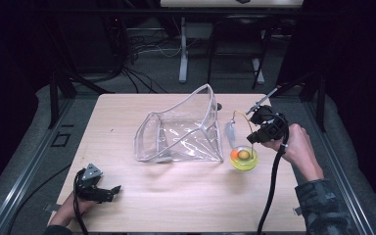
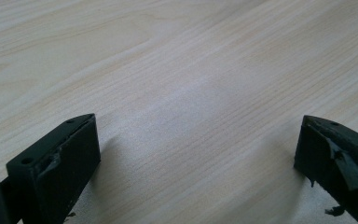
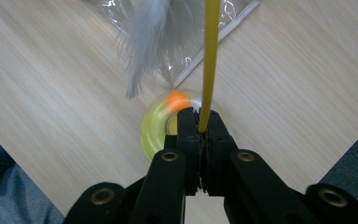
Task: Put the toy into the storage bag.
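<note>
A: What has the right tool got?

B: Its jaws are closed tight on a yellow wand. In the high view the right tool sits at the right side of the table, held in a hand, and the wand arches up and over to the left of it.

A: And the feather?

B: A grey feather hangs off the wand's far end, blurred, over the edge of a clear bag. From above, the feather is just right of the bag, which stands open mid-table.

A: What's under the tool?

B: A round yellow toy with an orange ball in it, resting on the table close beside the bag's right corner.

A: The left tool?

B: Low at the near left corner, well apart from everything. Its jaws stand wide open over bare wood, nothing between them.
</note>
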`<state>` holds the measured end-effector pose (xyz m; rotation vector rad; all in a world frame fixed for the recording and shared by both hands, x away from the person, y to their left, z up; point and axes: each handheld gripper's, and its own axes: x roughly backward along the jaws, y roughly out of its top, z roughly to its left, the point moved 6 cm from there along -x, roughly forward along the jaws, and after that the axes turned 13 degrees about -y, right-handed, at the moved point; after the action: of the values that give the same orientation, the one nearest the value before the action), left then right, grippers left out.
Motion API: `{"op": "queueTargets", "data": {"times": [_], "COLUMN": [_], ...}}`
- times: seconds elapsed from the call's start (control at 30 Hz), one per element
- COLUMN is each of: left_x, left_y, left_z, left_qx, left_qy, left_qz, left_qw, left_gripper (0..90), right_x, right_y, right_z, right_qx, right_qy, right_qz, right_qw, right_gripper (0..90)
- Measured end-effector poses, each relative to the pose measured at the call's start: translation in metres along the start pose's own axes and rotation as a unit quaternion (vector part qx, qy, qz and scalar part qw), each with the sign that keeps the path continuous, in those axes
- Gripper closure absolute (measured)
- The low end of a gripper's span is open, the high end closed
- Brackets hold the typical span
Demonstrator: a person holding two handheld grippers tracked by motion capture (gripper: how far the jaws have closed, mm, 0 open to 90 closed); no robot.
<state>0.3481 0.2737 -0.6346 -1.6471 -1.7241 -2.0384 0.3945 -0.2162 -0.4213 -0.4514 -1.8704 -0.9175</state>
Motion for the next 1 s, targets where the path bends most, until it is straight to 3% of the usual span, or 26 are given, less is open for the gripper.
{"op": "queueTargets", "data": {"times": [1.0], "left_x": [0.0], "left_y": [0.0], "left_z": [0.0], "left_qx": [0.0], "left_qy": [0.0], "left_qz": [0.0], "left_qw": [1.0], "left_gripper": [0.0], "right_x": [0.022], "right_y": [0.029], "right_z": [-0.01], "right_qx": [0.015], "right_qy": [-0.009], "right_qz": [-0.005], "right_qw": [0.9998], "right_gripper": [87.8]}}
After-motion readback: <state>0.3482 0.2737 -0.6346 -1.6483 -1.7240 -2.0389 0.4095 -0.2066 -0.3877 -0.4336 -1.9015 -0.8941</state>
